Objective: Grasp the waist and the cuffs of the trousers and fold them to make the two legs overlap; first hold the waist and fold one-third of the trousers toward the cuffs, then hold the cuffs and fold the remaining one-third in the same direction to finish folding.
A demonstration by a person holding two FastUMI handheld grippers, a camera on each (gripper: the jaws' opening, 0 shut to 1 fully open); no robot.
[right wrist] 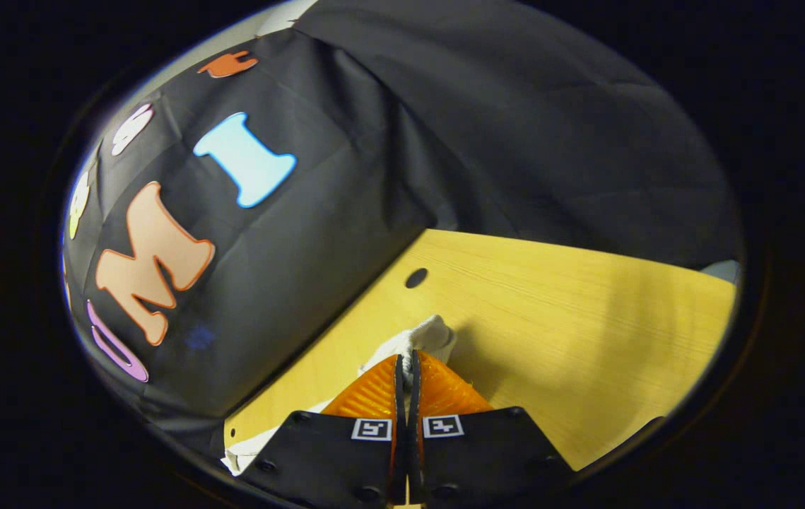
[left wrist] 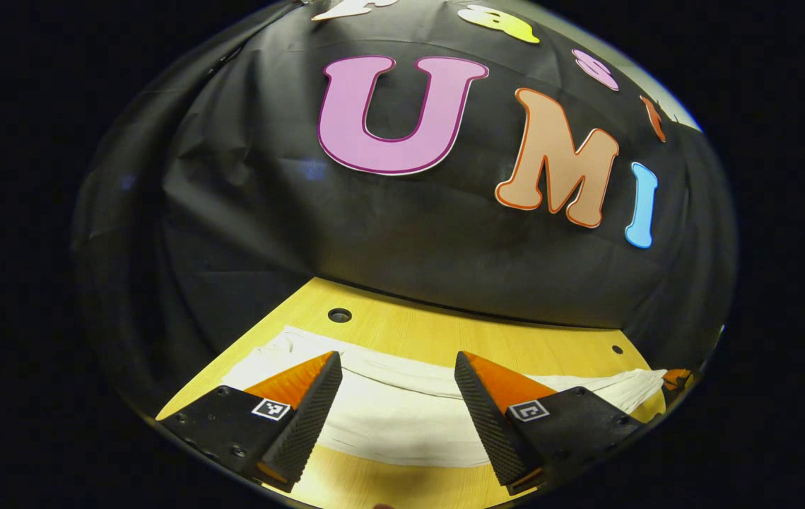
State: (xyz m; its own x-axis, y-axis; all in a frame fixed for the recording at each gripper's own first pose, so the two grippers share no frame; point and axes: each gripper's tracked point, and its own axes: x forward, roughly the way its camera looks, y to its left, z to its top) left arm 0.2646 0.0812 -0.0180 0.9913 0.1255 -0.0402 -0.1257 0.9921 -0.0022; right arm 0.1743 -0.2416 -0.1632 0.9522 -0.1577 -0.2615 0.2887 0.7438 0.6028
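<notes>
White trousers (left wrist: 402, 413) lie stretched across the wooden table (left wrist: 444, 332) in the left gripper view, running from the left edge to the far right. My left gripper (left wrist: 398, 367) hovers just above them, open, its two fingers set wide apart with cloth showing between. In the right gripper view my right gripper (right wrist: 406, 362) is shut on a bunched end of the white trousers (right wrist: 425, 337), which pokes out past the fingertips. More white cloth (right wrist: 250, 449) trails down at the lower left. I cannot tell whether this end is the waist or the cuffs.
The table has round holes (left wrist: 339, 315) near its back edge, and another hole (right wrist: 416, 278) shows in the right gripper view. The black booth wall stands close behind the table. Bare wood (right wrist: 586, 318) stretches to the right of my right gripper.
</notes>
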